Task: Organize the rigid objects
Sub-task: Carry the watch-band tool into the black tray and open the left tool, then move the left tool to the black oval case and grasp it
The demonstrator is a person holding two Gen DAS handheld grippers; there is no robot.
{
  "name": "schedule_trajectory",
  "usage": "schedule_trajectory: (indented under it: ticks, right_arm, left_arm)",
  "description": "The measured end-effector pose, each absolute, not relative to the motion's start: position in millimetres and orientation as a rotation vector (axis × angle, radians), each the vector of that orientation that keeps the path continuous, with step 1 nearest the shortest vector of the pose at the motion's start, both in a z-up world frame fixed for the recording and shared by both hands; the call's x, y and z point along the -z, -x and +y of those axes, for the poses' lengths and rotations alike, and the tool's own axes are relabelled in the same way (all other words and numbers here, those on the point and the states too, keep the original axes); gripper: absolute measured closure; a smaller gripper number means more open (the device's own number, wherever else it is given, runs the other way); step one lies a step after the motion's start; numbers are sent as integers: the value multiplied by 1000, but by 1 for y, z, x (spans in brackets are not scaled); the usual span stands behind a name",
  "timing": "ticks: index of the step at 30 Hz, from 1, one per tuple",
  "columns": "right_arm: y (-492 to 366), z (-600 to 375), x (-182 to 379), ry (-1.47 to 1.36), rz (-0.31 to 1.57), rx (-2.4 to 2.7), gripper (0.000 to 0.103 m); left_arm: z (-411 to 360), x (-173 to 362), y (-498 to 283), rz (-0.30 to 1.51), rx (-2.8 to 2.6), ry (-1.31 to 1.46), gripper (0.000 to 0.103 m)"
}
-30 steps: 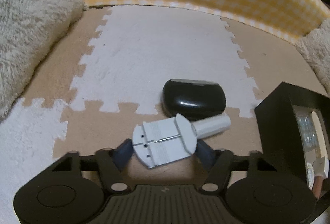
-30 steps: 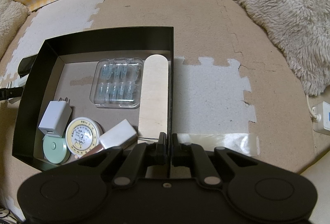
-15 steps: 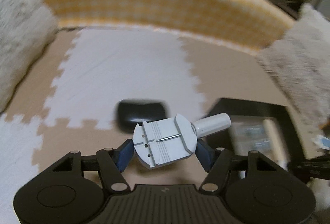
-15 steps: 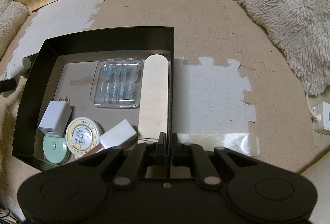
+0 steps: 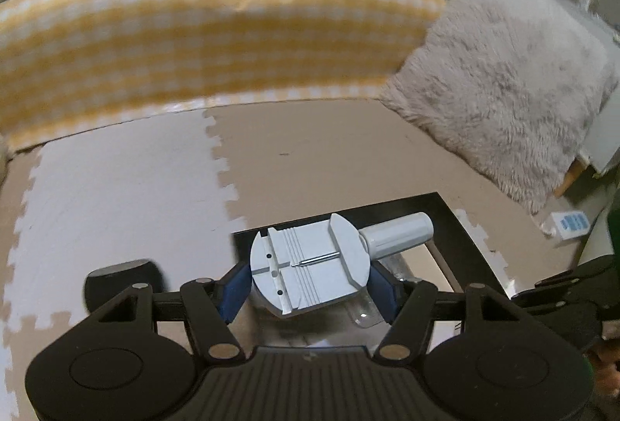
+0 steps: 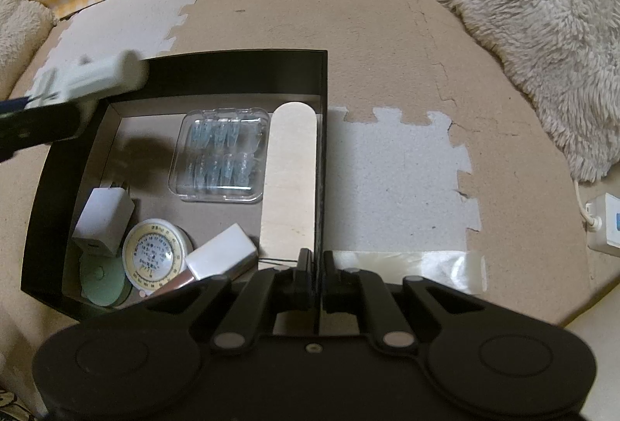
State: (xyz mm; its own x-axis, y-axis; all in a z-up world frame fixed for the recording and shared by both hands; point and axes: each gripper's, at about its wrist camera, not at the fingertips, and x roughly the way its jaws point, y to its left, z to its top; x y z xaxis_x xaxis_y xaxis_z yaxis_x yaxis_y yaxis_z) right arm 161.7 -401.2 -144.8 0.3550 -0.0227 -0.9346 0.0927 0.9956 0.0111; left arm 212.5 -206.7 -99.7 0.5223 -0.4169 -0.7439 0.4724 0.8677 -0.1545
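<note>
My left gripper [image 5: 310, 291] is shut on a white watch-link remover tool [image 5: 310, 268] and holds it in the air over the far left corner of the black box [image 5: 457, 223]. The tool also shows blurred in the right wrist view [image 6: 93, 78]. My right gripper [image 6: 317, 268] is shut on the near right wall of the black box [image 6: 248, 72]. Inside the box lie a clear case of blue pieces [image 6: 223, 155], a wooden stick [image 6: 290, 180], a white charger [image 6: 104, 221], a round dial [image 6: 155, 256], a white block [image 6: 221, 256] and a green disc [image 6: 102, 283].
A black oval case [image 5: 120, 279] lies on the foam mat left of the box. A yellow checked bolster [image 5: 193, 49] runs along the back. Fluffy cushions [image 6: 534, 18] lie at the right. A white power strip [image 6: 604, 223] sits at the far right.
My left gripper has lifted and swung right with the tool, from beside the black oval case to over the box. My right gripper has stayed on the box wall.
</note>
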Motion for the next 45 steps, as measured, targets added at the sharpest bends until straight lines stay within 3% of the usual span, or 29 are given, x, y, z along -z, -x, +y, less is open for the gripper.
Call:
schedule_trajectory:
  ticks: [11,17,33,45]
  right_arm:
    - [-162,-401,145,-66,1205,75,96]
    - [-162,-402,145,-67,1205,75,96]
    - [-162,-402,145,-66,1205,75,96]
    - [-161,-401,145,-60,1205,75,96]
  left_arm:
    - [-223,123,-225,886,476,-111,36]
    - [-224,120,-224,908,498,-86,22]
    - [-205,100,-191,978,583,-100,1]
    - [-186,88,-173,987,606,-82,0]
